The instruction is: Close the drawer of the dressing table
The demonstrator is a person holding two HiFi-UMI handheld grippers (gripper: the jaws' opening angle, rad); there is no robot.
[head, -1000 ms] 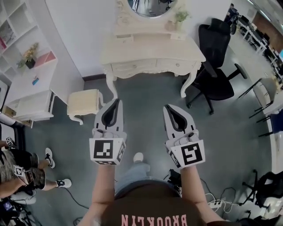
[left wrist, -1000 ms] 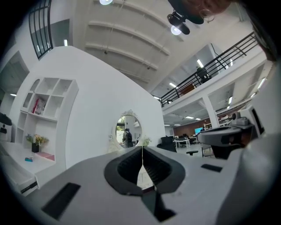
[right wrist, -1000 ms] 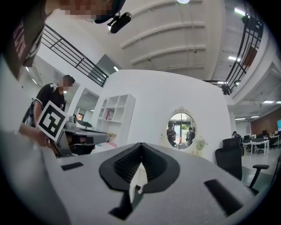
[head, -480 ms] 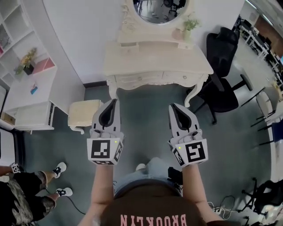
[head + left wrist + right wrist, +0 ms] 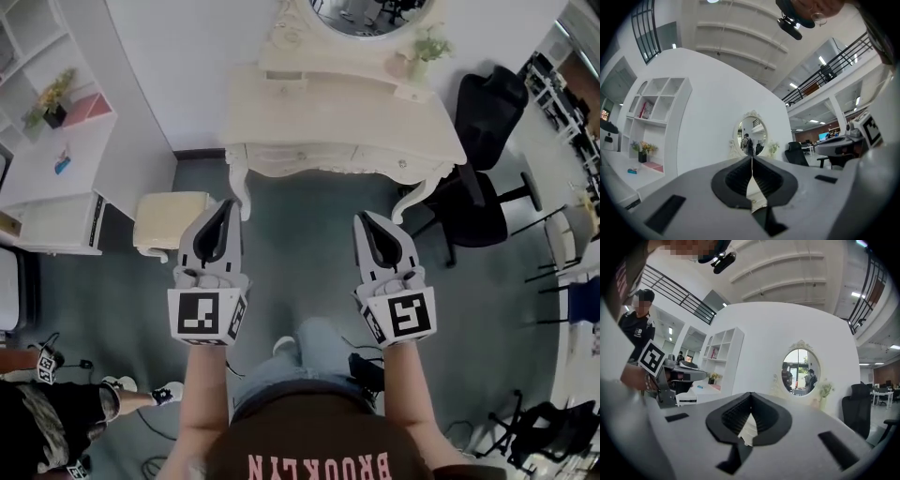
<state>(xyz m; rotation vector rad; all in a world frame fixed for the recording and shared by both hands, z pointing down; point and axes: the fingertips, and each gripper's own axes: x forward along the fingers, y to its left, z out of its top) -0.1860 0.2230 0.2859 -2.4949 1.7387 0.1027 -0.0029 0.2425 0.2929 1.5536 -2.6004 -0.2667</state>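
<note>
Dressing table (image 5: 337, 103), cream, stands against the white wall at the top of the head view. Drawers (image 5: 298, 157) run along its front edge; can't tell from here whether one stands out. Oval mirror (image 5: 367, 13) sits at the rear edge. Small pot (image 5: 418, 67) holding a green plant sits near the rear right corner of the top.

Left gripper (image 5: 227, 204): jaws pressed together, nothing between them. It is held level over the grey floor, short of the table's front edge, tip toward the left front leg. Right gripper (image 5: 365, 218): jaws also closed, empty, short of the front edge and apart from the table. Each carries a marker cube with black-and-white squares.

Containers: white shelf unit (image 5: 658, 101) to the left, open compartments. One upper compartment holds a few upright books (image 5: 644, 110). On the counter below are a dark pot (image 5: 642, 157) with flowers and a small blue item (image 5: 632, 171).

Cream stool (image 5: 169, 219) stands beside the table's left front leg. Black office chair (image 5: 476, 192) is at the right end.

Writing: "BROOKLYN" (image 5: 319, 466) on the wearer's dark shirt, upside down in the head view. No other print can be read.
</note>
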